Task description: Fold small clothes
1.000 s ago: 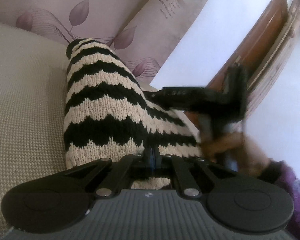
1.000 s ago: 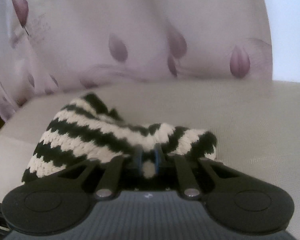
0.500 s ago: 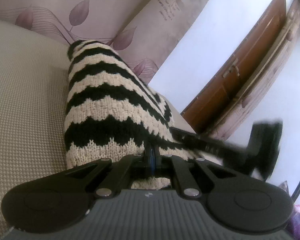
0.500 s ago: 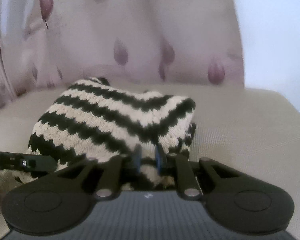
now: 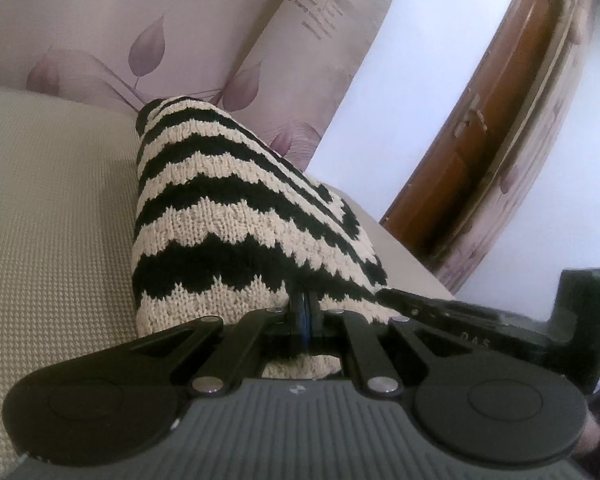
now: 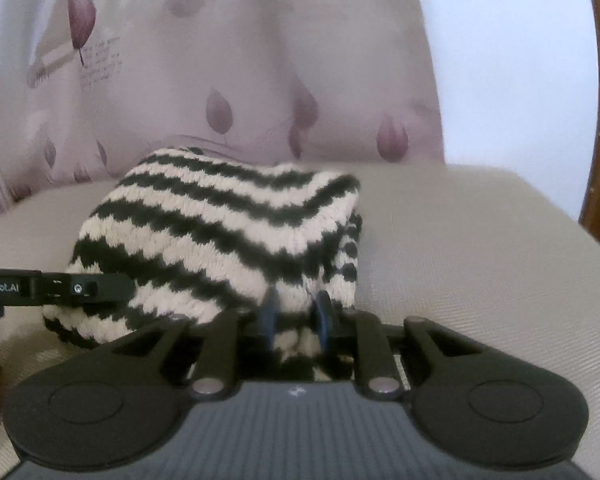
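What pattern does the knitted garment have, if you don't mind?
Black and cream zigzag stripes on the garment, clearest in the left wrist view.

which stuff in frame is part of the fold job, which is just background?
In the job:
- striped knit garment, folded over on the cushion
- left gripper, shut on its near edge
- right gripper, jaws opening, knit between them

Just there:
- beige seat cushion
- leaf-print backrest
- wooden door
- white wall
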